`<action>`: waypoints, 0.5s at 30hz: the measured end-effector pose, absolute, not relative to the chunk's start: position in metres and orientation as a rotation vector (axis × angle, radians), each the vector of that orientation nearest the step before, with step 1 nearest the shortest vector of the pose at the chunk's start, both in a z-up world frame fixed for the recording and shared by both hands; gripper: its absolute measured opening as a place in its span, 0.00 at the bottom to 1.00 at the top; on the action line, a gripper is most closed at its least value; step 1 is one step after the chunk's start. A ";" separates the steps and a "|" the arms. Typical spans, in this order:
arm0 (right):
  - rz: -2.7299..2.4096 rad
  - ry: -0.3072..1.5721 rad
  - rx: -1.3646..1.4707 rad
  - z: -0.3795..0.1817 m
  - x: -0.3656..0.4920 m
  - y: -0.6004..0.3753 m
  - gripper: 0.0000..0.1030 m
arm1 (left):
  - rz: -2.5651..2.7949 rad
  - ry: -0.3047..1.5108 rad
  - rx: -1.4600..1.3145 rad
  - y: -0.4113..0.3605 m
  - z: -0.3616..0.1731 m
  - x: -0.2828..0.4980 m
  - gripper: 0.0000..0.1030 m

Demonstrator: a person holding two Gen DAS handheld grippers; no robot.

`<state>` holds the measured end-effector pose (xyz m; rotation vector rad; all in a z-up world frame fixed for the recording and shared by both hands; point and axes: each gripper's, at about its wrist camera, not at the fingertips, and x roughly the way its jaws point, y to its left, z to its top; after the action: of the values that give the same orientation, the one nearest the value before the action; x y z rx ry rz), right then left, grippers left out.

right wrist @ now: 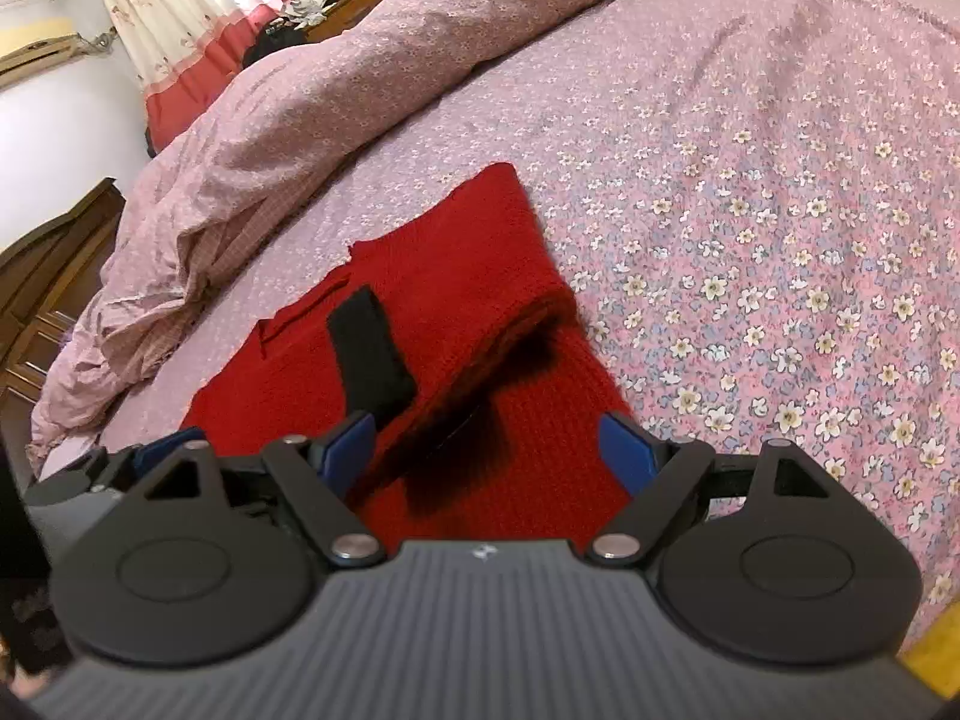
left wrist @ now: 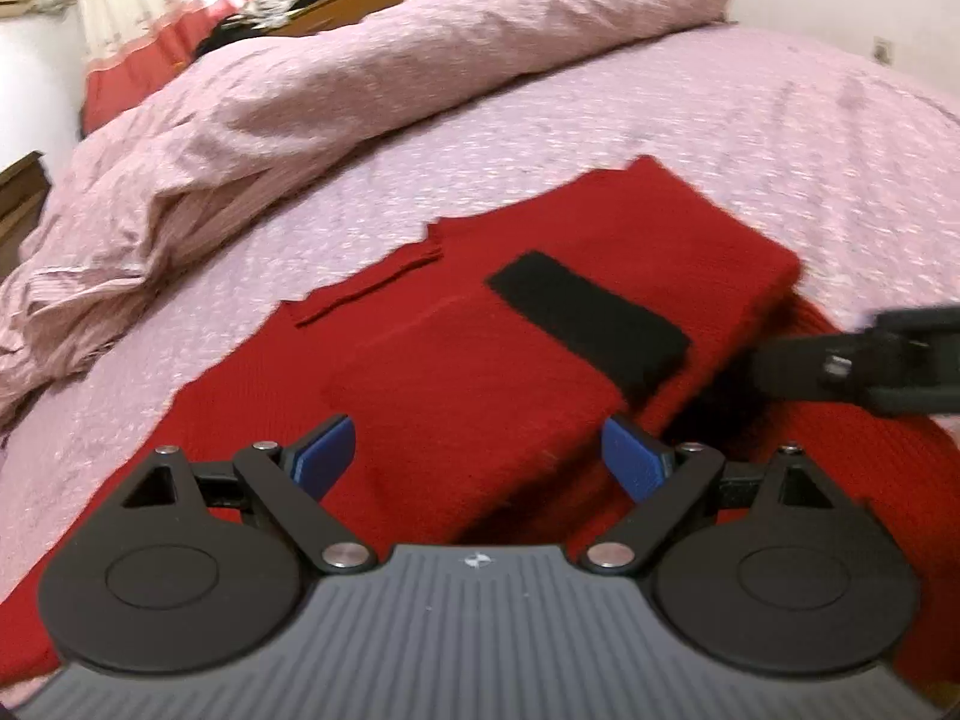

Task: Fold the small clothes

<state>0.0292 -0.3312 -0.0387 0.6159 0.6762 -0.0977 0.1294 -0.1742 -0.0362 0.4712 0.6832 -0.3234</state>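
At the left, a rumpled pink duvet (left wrist: 252, 138) is heaped along the far side of the bed (right wrist: 780, 228), hiding whatever lies behind it; curtains (right wrist: 180, 18) and dark wooden furniture (right wrist: 54, 276) are cut off at the frame edges. The red knit garment (left wrist: 456, 372) lies flat on the bed near its front edge, partly folded, a black patch (left wrist: 588, 324) showing on the folded layer; its near part is hidden under both gripper bodies. The left gripper (left wrist: 480, 456) hangs tilted down over the garment, jaws wide apart, gripping nothing. The right gripper (right wrist: 492, 450) is likewise angled down above the garment's right portion, jaws apart and empty. The left wrist view is motion-blurred and shows the right gripper only as a dark smear at its right edge. The right wrist view alone shows the sheet's flower print sharply, and part of the left gripper at its left edge.
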 end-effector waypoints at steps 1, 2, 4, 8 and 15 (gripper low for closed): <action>-0.095 0.676 0.619 -0.039 0.029 -0.332 0.81 | -0.340 0.687 0.471 -0.175 -0.038 0.127 0.90; -0.093 0.675 0.620 -0.040 0.029 -0.333 0.81 | -0.347 0.688 0.475 -0.177 -0.039 0.127 0.90; -0.089 0.673 0.623 -0.041 0.029 -0.334 0.81 | -0.330 0.687 0.495 -0.180 -0.044 0.130 0.90; -0.078 0.674 0.626 -0.043 0.030 -0.335 0.80 | -0.294 0.647 0.518 -0.185 -0.051 0.138 0.90; -0.073 0.673 0.646 -0.049 0.027 -0.337 0.80 | -0.267 0.588 0.543 -0.189 -0.057 0.147 0.88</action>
<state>0.0275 -0.3370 -0.0491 0.6463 0.6727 -0.0731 0.1471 -0.1892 -0.0566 0.5432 0.5883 -0.2674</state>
